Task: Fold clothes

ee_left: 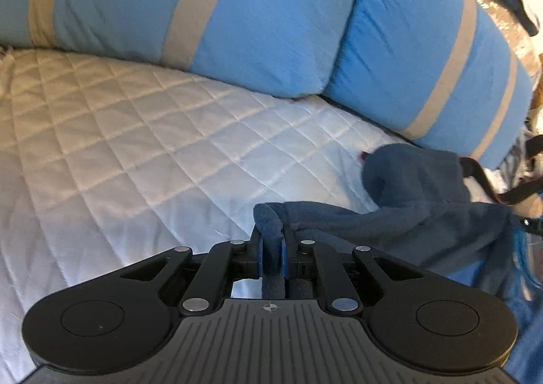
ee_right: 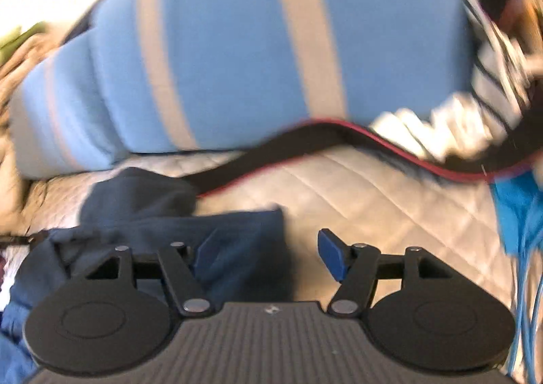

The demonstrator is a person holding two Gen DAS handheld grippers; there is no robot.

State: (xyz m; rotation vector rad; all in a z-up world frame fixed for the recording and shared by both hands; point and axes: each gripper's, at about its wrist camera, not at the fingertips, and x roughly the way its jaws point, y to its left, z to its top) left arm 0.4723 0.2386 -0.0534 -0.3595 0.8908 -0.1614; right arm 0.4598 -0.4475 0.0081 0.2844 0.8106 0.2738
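Observation:
A dark blue fleece garment (ee_left: 407, 211) lies crumpled on the white quilted bed cover (ee_left: 135, 146), toward the right in the left wrist view. My left gripper (ee_left: 271, 248) is shut on a corner of it, and the cloth runs from the jaws off to the right. The right wrist view is blurred: the same dark blue garment (ee_right: 176, 214) lies at lower left, partly under my right gripper (ee_right: 268, 251). That gripper is open, its blue pads (ee_right: 331, 253) wide apart, with an edge of the garment lying between them, not clamped.
Two big light-blue cushions with grey stripes (ee_left: 237, 11) lean along the back of the bed. A black strap with a red edge (ee_right: 305, 139) crosses the quilt. A bright blue cloth (ee_right: 519, 214) and striped fabric (ee_right: 492, 92) lie at the right.

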